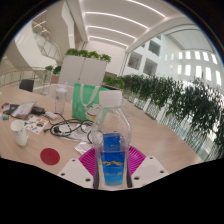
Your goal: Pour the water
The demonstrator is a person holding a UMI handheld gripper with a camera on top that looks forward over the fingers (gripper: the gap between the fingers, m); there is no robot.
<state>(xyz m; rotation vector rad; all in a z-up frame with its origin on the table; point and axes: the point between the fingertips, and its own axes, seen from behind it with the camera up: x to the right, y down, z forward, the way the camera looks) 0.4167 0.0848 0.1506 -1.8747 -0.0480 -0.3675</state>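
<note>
A clear plastic bottle [112, 140] with a white cap and a blue label stands upright between my fingers, lifted above the wooden table [150, 135]. My gripper [112, 165] is shut on the bottle's labelled lower body, with the pink pads [90, 160] pressing it from both sides. A red bottle cap or disc [50, 155] lies on the table to the left of the fingers. A clear glass cup [60, 97] stands farther back on the left.
A green-and-white planter box [85, 75] stands beyond the bottle. Cables [65, 125], a white mug [20, 133] and small clutter lie on the left part of the table. A row of plants [170, 100] runs along the right side.
</note>
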